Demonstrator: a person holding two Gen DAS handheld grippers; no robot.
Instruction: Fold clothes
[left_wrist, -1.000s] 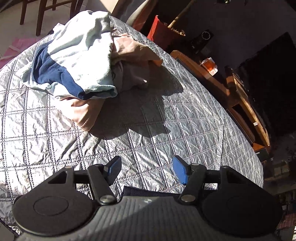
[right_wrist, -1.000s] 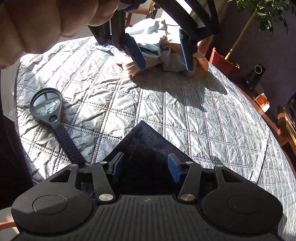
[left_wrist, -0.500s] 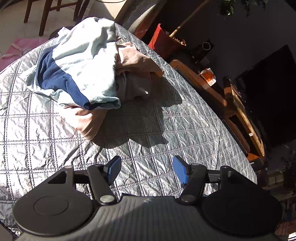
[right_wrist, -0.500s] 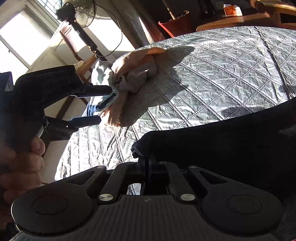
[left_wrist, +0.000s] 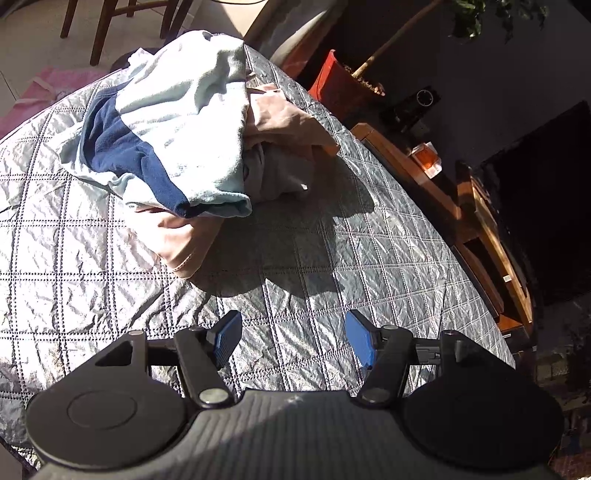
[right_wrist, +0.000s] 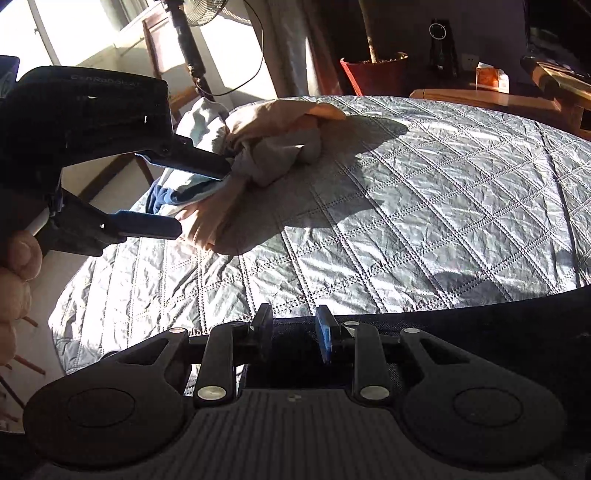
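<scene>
Jaws of your right gripper (right_wrist: 294, 326) are opening over the edge of the dark denim garment (right_wrist: 480, 343), which lies flat at the near worktop (left_wrist: 332, 258) edge; the pads do not press it. Your left gripper (left_wrist: 291, 338) points downward, jaws spread and empty. Crumpled clothes (left_wrist: 173, 147), pale-blue fleece over beige fabric, sit heaped on the quilted silver cover.

A sunlit home living room, quilted table cover (left_wrist: 332, 258), potted plant (right_wrist: 373, 74), standing fan (right_wrist: 192, 22), wooden chairs (left_wrist: 110, 22)
</scene>
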